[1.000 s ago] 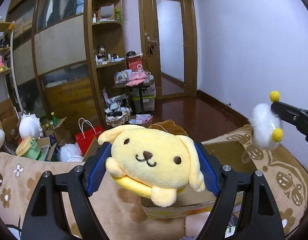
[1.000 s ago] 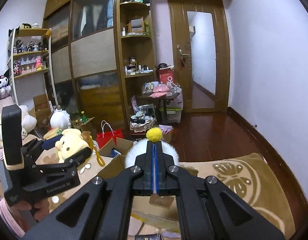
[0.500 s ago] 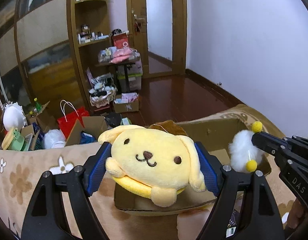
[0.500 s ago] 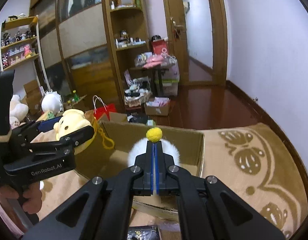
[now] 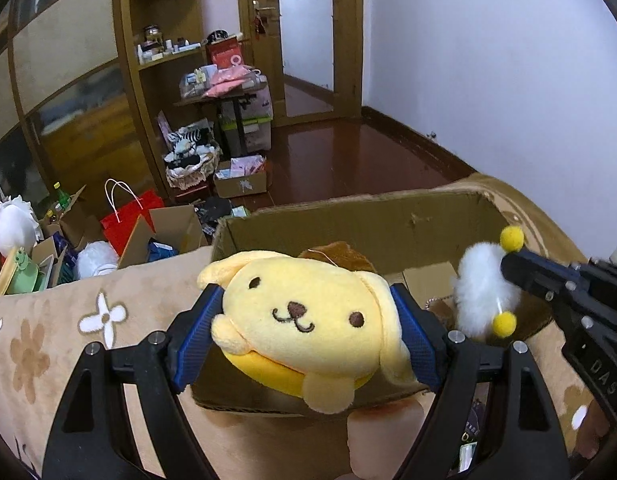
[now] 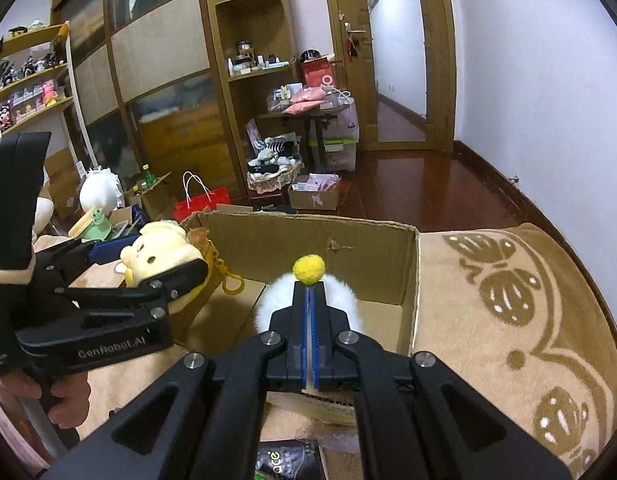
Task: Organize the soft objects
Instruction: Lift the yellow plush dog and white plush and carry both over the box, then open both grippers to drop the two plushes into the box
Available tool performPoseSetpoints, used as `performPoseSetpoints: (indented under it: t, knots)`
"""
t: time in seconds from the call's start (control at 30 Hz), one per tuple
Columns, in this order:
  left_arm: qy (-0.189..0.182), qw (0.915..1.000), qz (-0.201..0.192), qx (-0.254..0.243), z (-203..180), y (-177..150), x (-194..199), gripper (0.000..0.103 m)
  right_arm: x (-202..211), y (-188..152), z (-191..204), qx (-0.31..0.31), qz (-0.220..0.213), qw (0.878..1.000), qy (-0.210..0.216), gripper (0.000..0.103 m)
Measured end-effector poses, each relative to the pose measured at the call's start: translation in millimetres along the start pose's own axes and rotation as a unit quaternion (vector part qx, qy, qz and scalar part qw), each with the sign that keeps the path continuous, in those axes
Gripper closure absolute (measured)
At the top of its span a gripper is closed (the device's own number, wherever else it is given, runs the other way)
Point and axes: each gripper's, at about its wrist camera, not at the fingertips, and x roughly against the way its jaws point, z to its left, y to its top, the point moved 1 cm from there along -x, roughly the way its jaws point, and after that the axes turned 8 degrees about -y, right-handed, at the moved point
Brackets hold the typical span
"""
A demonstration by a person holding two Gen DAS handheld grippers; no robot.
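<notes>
My left gripper point(image 5: 304, 332) is shut on a yellow dog plush point(image 5: 308, 320) with a brown cap, held over the near left rim of an open cardboard box point(image 5: 348, 220). It also shows in the right wrist view point(image 6: 160, 252), with the left gripper point(image 6: 140, 276) around it. My right gripper point(image 6: 309, 292) is shut on a white fluffy pom-pom toy point(image 6: 276, 300) with yellow balls, held inside the box point(image 6: 388, 268). The white toy point(image 5: 480, 292) and the right gripper point(image 5: 512, 264) show at the right in the left wrist view.
The box sits on a beige patterned blanket point(image 6: 508, 300). Beyond it are a red bag point(image 5: 128, 220), small cartons point(image 5: 240, 182), a white plush point(image 5: 14, 222), wooden shelves point(image 6: 244, 60) and a dark wood floor point(image 6: 428, 184).
Both grippers have tipped down and moved toward the box. The white toy has gone from above the blanket to inside the box. The yellow plush is now over the box's rim.
</notes>
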Motion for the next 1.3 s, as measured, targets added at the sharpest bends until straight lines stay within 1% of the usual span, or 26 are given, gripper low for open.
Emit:
performPoseSetpoints:
  t: [0.1, 0.2, 0.3, 0.33, 0.43, 0.57, 0.7, 0.73, 0.8, 0.87, 0.9, 0.93, 1.0, 1.03, 1.07, 1.13, 1.17, 1.27, 1.3]
  knots:
    - [-0.001, 0.9999, 0.012, -0.011, -4.8, -4.3, -5.3, 0.021, 1.9, 0.3, -1.8, 0.001, -0.001, 1.0, -0.006, 0.1]
    - [0.0, 0.9997, 0.015, -0.017, -8.7, -7.1, -7.2, 0.02, 4.0, -0.7, -3.5, -0.002, 0.001, 1.0, -0.007, 0.1]
    - [-0.002, 0.9996, 0.02, -0.019, -10.1, -9.8, -9.9, 0.017, 6.0, -2.4, -6.5, -0.007, 0.002, 1.0, -0.004, 0.1]
    - [-0.003, 0.9996, 0.02, -0.018, -10.6, -10.6, -10.3, 0.013, 6.5, -2.7, -7.2, -0.008, 0.003, 1.0, -0.005, 0.1]
    - [0.004, 0.9997, 0.015, -0.018, -11.9, -11.0, -9.0, 0.009, 7.0, -4.0, -11.5, -0.015, 0.006, 1.0, -0.003, 0.1]
    - [0.004, 0.9998, 0.008, -0.016, -12.5, -8.8, -4.7, 0.003, 9.5, -5.1, -15.3, -0.022, 0.005, 1.0, -0.003, 0.099]
    - [0.005, 0.9999, -0.007, -0.008, -10.4, -7.3, 2.0, 0.001, 11.2, -5.7, -16.1, -0.025, 0.006, 1.0, 0.0, 0.099]
    - [0.004, 0.9999, -0.01, -0.005, -9.7, -6.4, 2.9, 0.001, 12.3, -5.4, -16.2, -0.026, 0.005, 1.0, 0.0, 0.097]
    - [0.004, 0.9999, -0.013, 0.001, -7.6, -4.5, 5.9, 0.001, 13.9, -5.1, -17.7, -0.027, 0.003, 1.0, 0.0, 0.087]
    - [0.005, 0.9999, -0.015, 0.002, -7.2, -3.0, 10.3, 0.001, 18.8, -5.4, -18.4, -0.029, -0.004, 1.0, -0.003, 0.057]
    - [0.007, 0.9998, -0.017, 0.002, -7.2, -2.2, 12.9, 0.001, 22.1, -5.3, -18.9, -0.031, -0.009, 0.999, -0.006, 0.052]
    - [0.01, 0.9997, -0.021, 0.002, -7.2, -0.9, 15.8, 0.001, 24.4, -5.4, -19.3, -0.032, -0.012, 0.999, -0.008, 0.048]
    - [0.014, 0.9995, -0.027, 0.001, -7.2, 0.2, 22.9, 0.001, 29.6, -5.5, -20.1, -0.032, -0.015, 0.999, -0.009, 0.046]
    - [0.014, 0.9995, -0.03, 0.002, -7.1, 0.5, 25.5, 0.001, 31.8, -5.8, -20.8, -0.033, -0.016, 0.999, -0.01, 0.04]
    - [0.013, 0.9994, -0.031, 0.002, -6.6, 0.6, 28.3, 0.001, 35.0, -6.0, -21.4, -0.034, -0.018, 0.999, -0.013, 0.036]
    - [0.014, 0.9995, -0.029, 0.003, -5.6, 0.5, 33.7, 0.001, 40.3, -6.6, -21.5, -0.036, -0.021, 0.999, -0.015, 0.026]
    - [0.016, 0.9995, -0.027, 0.003, -5.8, -0.8, 36.6, 0.001, 44.0, -6.9, -21.7, -0.036, -0.024, 0.999, -0.017, 0.024]
    - [0.021, 0.9995, -0.024, 0.001, -3.8, -3.6, 45.6, 0.001, 53.7, -7.2, -21.7, -0.033, -0.029, 0.999, -0.019, 0.011]
    - [0.021, 0.9995, -0.023, 0.001, -2.9, -4.4, 49.3, 0.001, 56.6, -7.6, -21.3, -0.032, -0.032, 0.999, -0.02, 0.01]
